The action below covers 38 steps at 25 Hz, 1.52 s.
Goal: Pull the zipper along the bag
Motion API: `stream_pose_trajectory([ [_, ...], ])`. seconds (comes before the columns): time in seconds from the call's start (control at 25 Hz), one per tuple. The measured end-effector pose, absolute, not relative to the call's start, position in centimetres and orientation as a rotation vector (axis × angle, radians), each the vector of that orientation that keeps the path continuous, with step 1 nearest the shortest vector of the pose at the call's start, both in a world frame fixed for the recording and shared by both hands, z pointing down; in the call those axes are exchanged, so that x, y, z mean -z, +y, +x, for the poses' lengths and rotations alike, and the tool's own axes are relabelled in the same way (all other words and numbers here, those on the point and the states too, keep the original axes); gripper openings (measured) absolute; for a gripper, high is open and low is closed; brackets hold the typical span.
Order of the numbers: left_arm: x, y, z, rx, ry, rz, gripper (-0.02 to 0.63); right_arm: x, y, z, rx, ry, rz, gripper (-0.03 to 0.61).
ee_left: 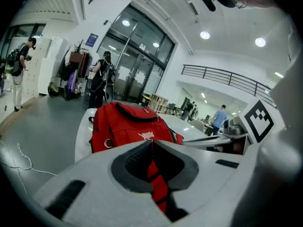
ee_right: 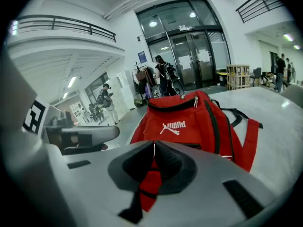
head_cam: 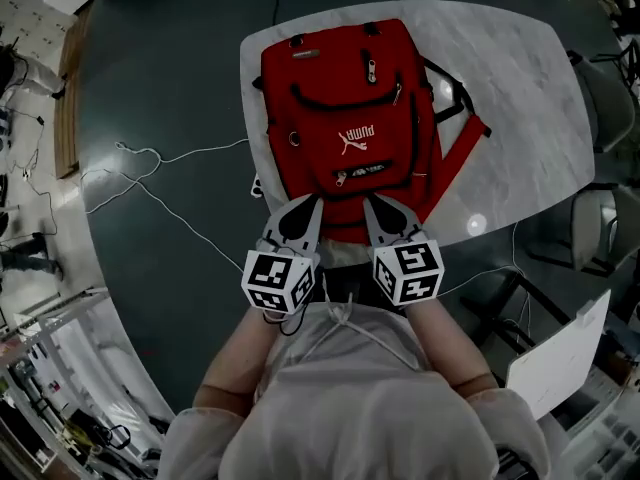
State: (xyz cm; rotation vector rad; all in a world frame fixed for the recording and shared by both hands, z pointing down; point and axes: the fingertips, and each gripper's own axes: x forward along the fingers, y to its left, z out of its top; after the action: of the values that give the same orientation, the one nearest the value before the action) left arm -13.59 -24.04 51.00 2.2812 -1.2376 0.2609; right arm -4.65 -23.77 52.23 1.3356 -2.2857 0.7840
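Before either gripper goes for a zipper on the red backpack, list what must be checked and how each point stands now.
1. Red fabric backpack lying flat on the white marbled table: ok.
2. Left gripper jaws apart for a grasp: not ok, they stand together with nothing between.
3. Right gripper jaws apart for a grasp: not ok, together and empty.
4. A silver zipper pull in plain sight on the front pocket: ok.
5. Either gripper touching the backpack's near edge: cannot tell.
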Motion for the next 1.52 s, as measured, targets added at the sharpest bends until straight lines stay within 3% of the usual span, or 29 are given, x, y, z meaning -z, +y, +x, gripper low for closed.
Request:
stream_pose_trajectory([
  [0.36, -53.6, -27.5, -13.9, -0.263, -1.126, 2.365, 0.020, -57.8, -25.2, -6.8, -0.991, -2.081, 1.481, 0.031],
  [0.52, -54.9, -28.4, -13.9, -0.299, -1.100, 2.418, 0.020, -58.5, -25.3, -8.1, -1.058, -2.071, 1.467, 0.117],
  [0.88, -57.2, -29.8, -12.0, -0.372, -0.920, 2.455, 0.020, -60.5, -26.0, -8.0, -1.121, -1.971, 1.479, 0.115],
  [1.04, -57.7, -29.0, -10.4, -0.374, -0.768, 2.441, 0.020, -61.0, -26.0, -7.4, -1.080, -1.916, 1.496, 0.058],
  [1.52, -59.5, -28.0, -9.1, -0.364, -0.715, 2.318, 0.020, -60.9, -25.8, -7.5, -1.015, -1.966, 1.425, 0.029],
])
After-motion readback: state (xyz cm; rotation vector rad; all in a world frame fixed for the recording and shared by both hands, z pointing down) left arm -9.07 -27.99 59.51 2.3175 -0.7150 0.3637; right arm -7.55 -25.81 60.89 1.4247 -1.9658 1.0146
